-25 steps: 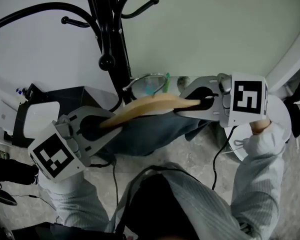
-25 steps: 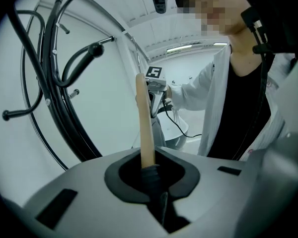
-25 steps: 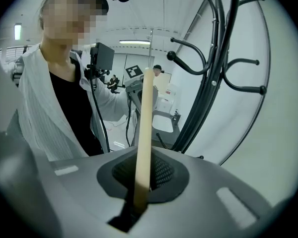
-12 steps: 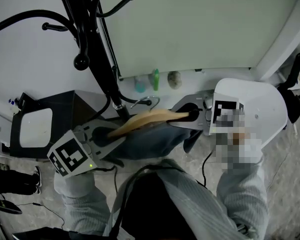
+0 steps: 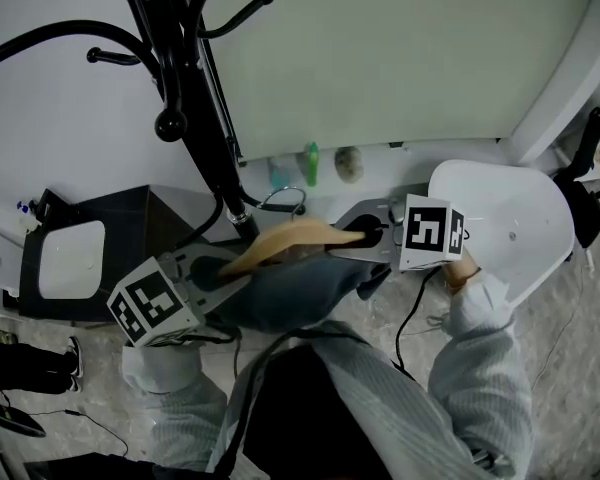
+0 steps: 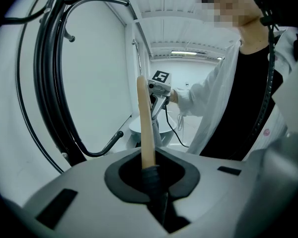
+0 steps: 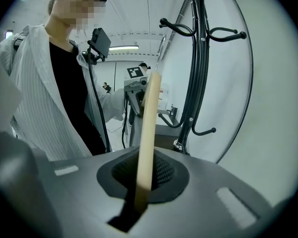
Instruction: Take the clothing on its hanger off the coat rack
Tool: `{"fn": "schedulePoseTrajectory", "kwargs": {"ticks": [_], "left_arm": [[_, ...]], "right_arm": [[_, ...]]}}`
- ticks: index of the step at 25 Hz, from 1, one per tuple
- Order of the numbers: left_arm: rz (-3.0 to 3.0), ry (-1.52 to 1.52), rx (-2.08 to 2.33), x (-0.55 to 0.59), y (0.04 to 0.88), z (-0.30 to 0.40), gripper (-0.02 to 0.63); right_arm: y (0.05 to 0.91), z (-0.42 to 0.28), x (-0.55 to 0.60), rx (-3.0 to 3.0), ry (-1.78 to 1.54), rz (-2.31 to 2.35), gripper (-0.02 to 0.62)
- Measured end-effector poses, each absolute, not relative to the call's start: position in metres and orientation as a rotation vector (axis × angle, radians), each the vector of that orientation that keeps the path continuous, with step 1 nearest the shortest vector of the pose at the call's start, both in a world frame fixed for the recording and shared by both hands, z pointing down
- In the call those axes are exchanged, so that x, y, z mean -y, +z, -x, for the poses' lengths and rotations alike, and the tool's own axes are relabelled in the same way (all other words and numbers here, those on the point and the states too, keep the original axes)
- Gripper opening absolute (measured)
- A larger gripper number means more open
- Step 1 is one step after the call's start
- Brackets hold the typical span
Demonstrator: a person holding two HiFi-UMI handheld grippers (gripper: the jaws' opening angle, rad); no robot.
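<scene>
Between the left gripper's [image 5: 212, 268] shut jaws sits one tip of the wooden hanger [image 5: 292, 238], and the right gripper [image 5: 368, 240] pinches the other tip. Beneath both hangs the clothing [image 5: 295, 290], apparently off the coat rack [image 5: 208, 148] just beyond. Uneven pulling might slip a thin tip free or snag a rack arm.

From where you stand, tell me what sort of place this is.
Probably a lab or workshop room rather than a home: a black coat rack stands against a bare pale wall, a black cable trails over the stone-patterned floor, and strip lights glow overhead.
</scene>
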State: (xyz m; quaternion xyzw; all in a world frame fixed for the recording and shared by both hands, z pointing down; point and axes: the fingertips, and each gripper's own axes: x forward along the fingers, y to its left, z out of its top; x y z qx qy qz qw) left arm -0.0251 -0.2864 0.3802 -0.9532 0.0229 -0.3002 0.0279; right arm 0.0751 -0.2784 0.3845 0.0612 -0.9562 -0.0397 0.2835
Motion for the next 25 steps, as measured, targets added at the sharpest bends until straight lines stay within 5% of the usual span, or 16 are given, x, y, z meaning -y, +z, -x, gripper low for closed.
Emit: {"fn": "schedulePoseTrajectory", "kwargs": {"ticks": [25], "left_arm": [[2.956, -0.874, -0.099, 0.287, 0.366, 0.026, 0.032]], "right_arm": [[0.368, -0.072, 0.283, 2.550, -0.168, -0.096, 0.011]]}}
